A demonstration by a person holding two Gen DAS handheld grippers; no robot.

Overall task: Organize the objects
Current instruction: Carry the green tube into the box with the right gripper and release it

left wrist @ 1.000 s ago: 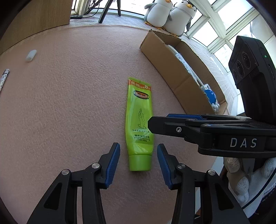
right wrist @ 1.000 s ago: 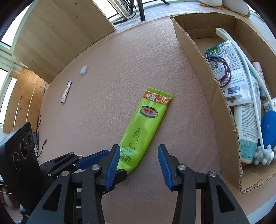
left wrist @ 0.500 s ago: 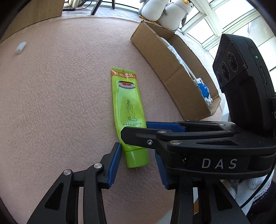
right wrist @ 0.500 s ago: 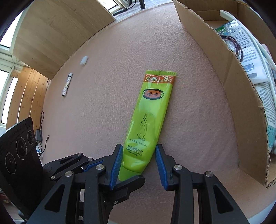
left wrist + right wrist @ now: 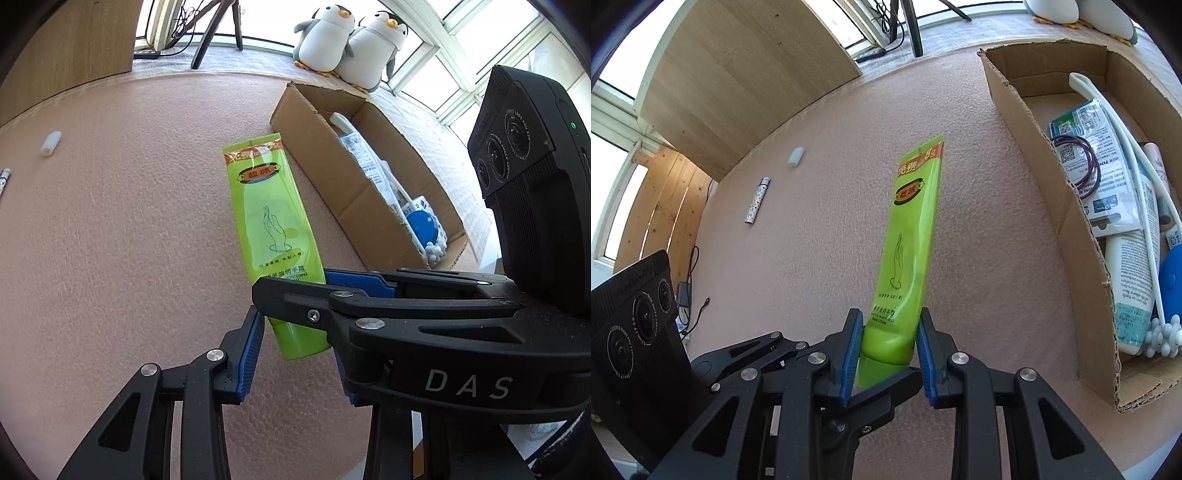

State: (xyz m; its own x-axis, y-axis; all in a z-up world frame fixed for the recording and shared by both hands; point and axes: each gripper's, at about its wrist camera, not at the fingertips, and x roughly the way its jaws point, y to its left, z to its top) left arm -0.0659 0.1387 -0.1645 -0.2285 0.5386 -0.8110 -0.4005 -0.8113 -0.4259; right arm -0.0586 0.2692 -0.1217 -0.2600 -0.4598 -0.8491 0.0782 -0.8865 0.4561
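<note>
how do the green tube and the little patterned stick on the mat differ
The green tube is large, flat and bright green with a printed hand; the patterned stick is thin, pale and speckled. The tube is clamped at its cap end by the right gripper; the stick lies untouched. Both are long, narrow items outside the cardboard box.

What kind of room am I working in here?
Probably a sunroom or window nook at home: large windows, plush penguins on the sill, a pink carpet, and a cardboard box of toiletries.
</note>
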